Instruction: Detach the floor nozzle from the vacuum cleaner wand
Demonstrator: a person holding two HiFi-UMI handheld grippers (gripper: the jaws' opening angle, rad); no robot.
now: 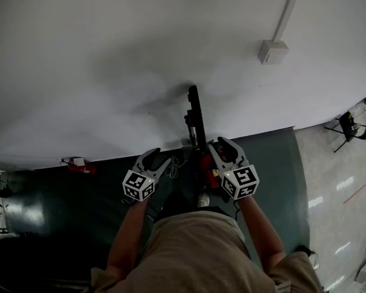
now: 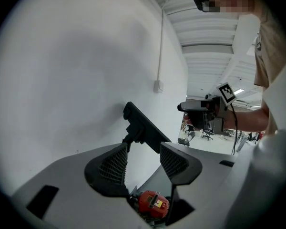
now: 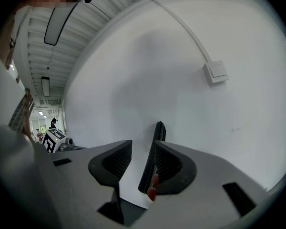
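Standing close to a white wall [image 1: 110, 54], the person holds both grippers out level over a dark green floor mat [image 1: 61, 212]. The floor nozzle [image 1: 194, 112] is raised in front of the wall. From the head view it shows edge-on as a narrow black bar, and the vacuum's red body [image 1: 205, 163] sits below it, between the two grippers.

The left gripper [image 1: 160, 157] has its jaws well apart with nothing between the ribbed pads. In the left gripper view [image 2: 143, 149] the floor nozzle [image 2: 145, 125] lies beyond the gap as a tilted black bar, and the red body [image 2: 152, 203] sits low behind the jaws.

The right gripper [image 1: 216, 144] is just beside the red body. In the right gripper view [image 3: 142, 146] its jaws stand only a little apart. The floor nozzle [image 3: 159, 130] runs edge-on along the right-hand pad, and a clear gap is left to the other pad. Whether the bar touches that pad is hard to tell, but the jaws do not clamp it.

A wall switch box [image 1: 272, 51] sits high on the wall to the right.
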